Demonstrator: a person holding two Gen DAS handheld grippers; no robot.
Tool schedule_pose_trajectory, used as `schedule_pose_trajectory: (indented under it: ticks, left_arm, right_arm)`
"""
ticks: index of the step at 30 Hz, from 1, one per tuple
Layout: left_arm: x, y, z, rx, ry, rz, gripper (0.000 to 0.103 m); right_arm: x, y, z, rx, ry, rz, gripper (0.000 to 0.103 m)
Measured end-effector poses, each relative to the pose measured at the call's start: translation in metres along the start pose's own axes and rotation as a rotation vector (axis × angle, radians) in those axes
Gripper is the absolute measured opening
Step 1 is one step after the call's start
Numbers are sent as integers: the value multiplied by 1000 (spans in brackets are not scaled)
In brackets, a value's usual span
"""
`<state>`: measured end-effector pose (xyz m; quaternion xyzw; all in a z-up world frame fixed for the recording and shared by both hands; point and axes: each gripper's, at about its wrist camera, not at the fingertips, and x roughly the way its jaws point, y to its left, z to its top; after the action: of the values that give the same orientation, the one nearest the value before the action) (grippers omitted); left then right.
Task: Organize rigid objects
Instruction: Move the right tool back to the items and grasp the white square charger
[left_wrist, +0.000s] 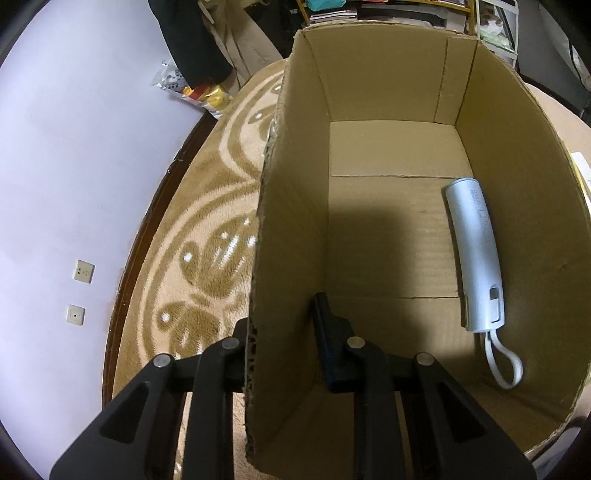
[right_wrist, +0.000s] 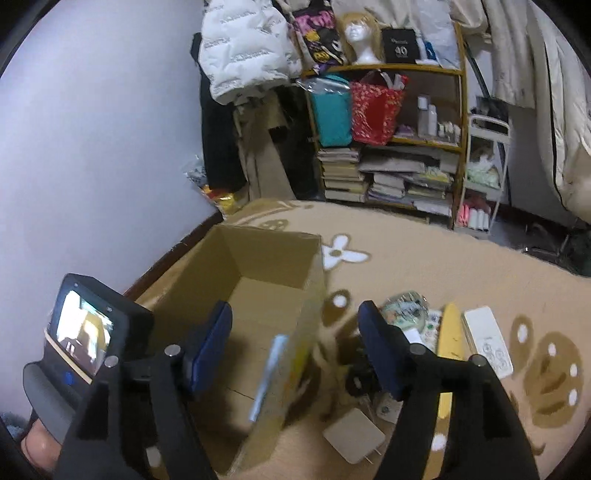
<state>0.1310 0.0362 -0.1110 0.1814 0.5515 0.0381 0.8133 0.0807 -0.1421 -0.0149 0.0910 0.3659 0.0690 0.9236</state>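
An open brown cardboard box stands on a tan patterned carpet, with a lilac wall to its left. Inside, a white cylindrical device with a wrist loop lies along the right wall. Right of the box, a flat white remote and a white plug adapter lie on the carpet; a wooden shelf of books stands far behind.

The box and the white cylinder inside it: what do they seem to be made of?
The box looks like plain brown corrugated cardboard, matte: fluting shows along its cut edge, held by the left gripper. The white cylinder seems to be smooth plastic with a slight sheen and a loop strap, though painted metal is possible.
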Motion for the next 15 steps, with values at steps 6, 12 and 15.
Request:
schedule_pose_trajectory:
  ticks: [6, 12, 15]
  left_arm:
    - [0, 0, 0, -1, 1, -3, 21]
    - [1, 1, -2, -3, 0, -5, 21]
    - [2, 2, -2, -7, 1, -12, 21]
  right_arm:
    - [6, -36, -17, 100, 70, -48, 101]
    - [20, -66, -40, 183, 152, -74, 101]
    - [27, -74, -51, 212, 186, -73, 101]
